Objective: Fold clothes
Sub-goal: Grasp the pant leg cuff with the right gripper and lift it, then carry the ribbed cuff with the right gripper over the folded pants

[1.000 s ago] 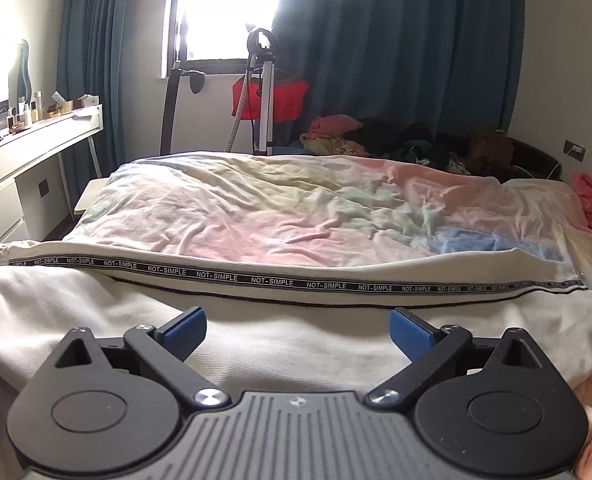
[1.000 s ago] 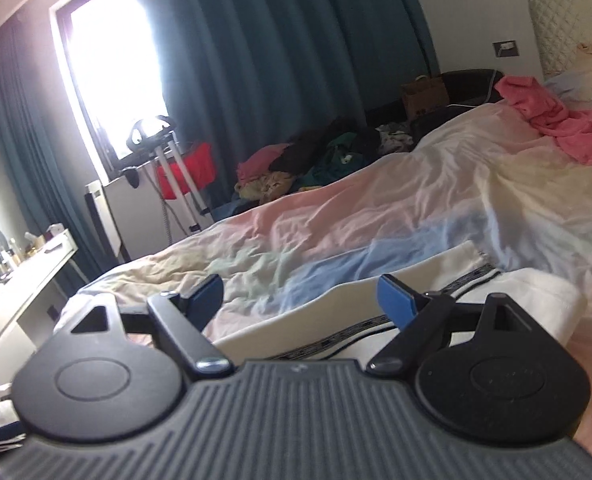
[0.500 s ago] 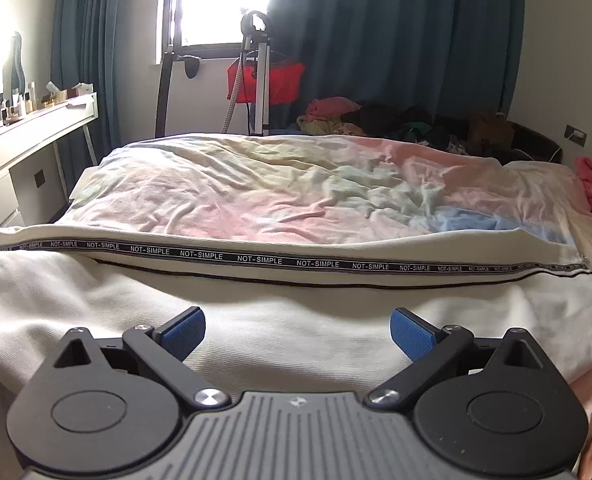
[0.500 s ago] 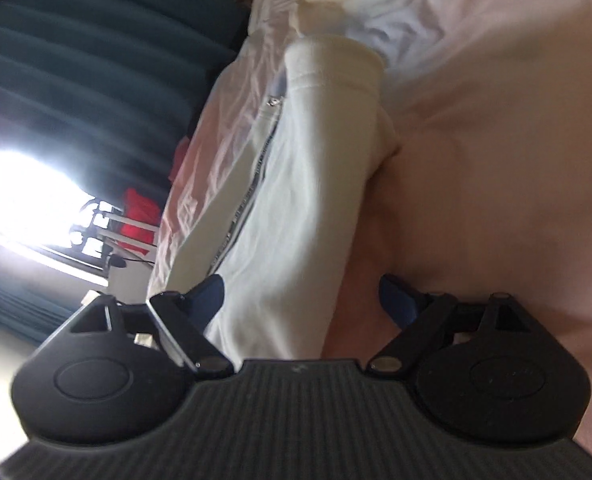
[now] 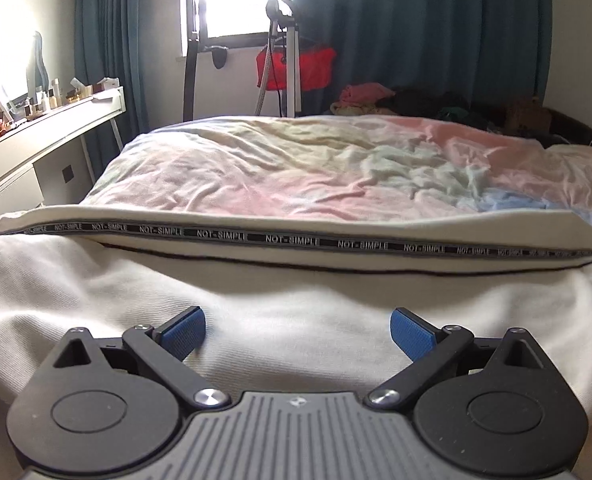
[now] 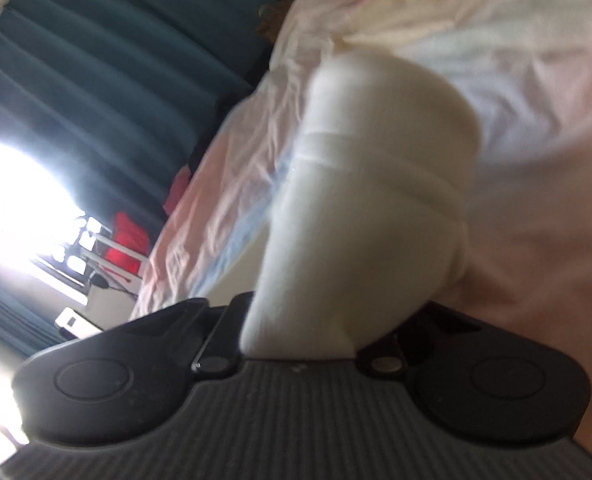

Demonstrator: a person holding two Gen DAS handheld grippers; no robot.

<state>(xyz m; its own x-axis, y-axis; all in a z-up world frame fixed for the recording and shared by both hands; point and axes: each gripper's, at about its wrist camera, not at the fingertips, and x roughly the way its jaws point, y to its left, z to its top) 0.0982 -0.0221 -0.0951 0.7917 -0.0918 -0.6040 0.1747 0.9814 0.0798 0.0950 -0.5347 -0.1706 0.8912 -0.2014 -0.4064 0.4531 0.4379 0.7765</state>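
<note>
Your right hand-held gripper [image 6: 299, 344] has just been closing, and cream fabric sits between the jaws: it looks clamped on one end of the cream trousers [image 5: 296, 312], though the right view is blurred and the pads are hidden behind cloth, so how deep the bite goes is only a guess. Risk one: a shallow pinch on a single layer. Lift and the under layer stays down, so the fold comes out skewed. Risk two: the cloth is bunched thick at the jaws, so it may slip out once you pull.

Your left hand-held gripper [image 5: 297, 330] is wide open, blue pads [image 5: 184, 330] well apart, holding nothing, low over the cream fabric. If it closes where it is, it likely grabs mid-panel rather than an edge and drags a ridge. Moving only the right hand would probably twist the garment along the lettered side tape [image 5: 292, 240].

The trousers lie stretched across the near edge of the bed [image 5: 296, 168], tape side facing the pastel sheet.

Pose: left hand roughly level in roll, pointing forward and somewhat down over the garment. Right hand rolled hard over, the room sits tilted in its view, nose aimed along the garment's length with the hem end bulging in front of it.
</note>
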